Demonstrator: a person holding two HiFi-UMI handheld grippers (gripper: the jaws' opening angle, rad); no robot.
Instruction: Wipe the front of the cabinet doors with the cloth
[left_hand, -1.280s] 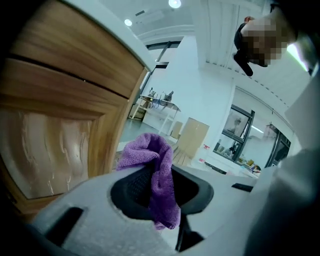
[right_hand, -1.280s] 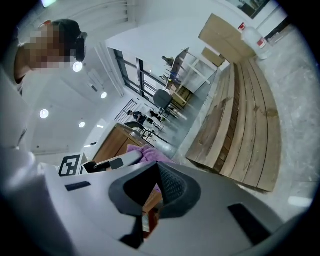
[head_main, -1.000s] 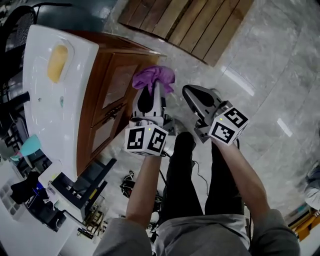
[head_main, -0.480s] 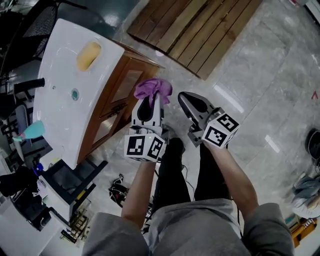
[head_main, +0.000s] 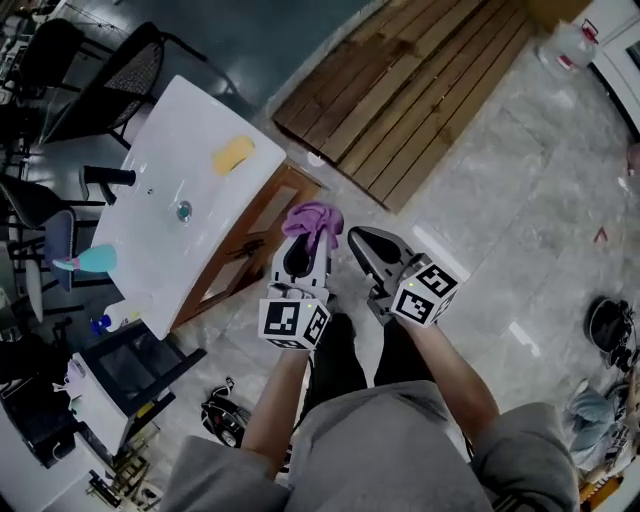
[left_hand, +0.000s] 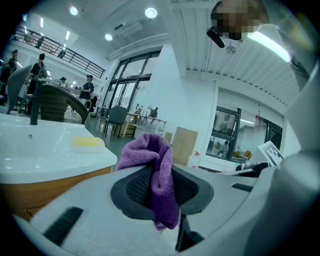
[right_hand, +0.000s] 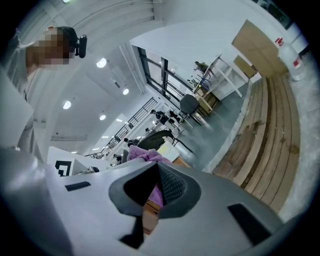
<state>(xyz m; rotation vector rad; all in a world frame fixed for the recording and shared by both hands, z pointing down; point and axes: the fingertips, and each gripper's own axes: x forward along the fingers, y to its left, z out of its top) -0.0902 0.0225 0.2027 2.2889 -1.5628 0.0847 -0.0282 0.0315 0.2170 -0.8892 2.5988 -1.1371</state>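
My left gripper (head_main: 308, 238) is shut on a purple cloth (head_main: 315, 219), which bunches up above the jaws and hangs down between them (left_hand: 159, 175). It is held in the air just right of the wooden cabinet (head_main: 243, 256), level with the corner under the white sink top (head_main: 170, 230); the cloth does not look pressed on the doors. My right gripper (head_main: 366, 248) hangs close beside the left one, shut and empty. In the right gripper view, the cloth (right_hand: 143, 154) shows past that gripper (right_hand: 150, 197).
A yellow sponge (head_main: 233, 153), a black faucet (head_main: 106, 177) and a teal bottle (head_main: 88, 262) sit on the sink top. A wooden slat platform (head_main: 410, 90) lies beyond. Chairs (head_main: 135, 65) stand at far left, a dark cart (head_main: 135, 368) and cables (head_main: 222, 412) near left.
The head view has risen and pulled back, so the cabinet looks smaller and farther. Both grippers came up and away from the doors together, the cloth still held.
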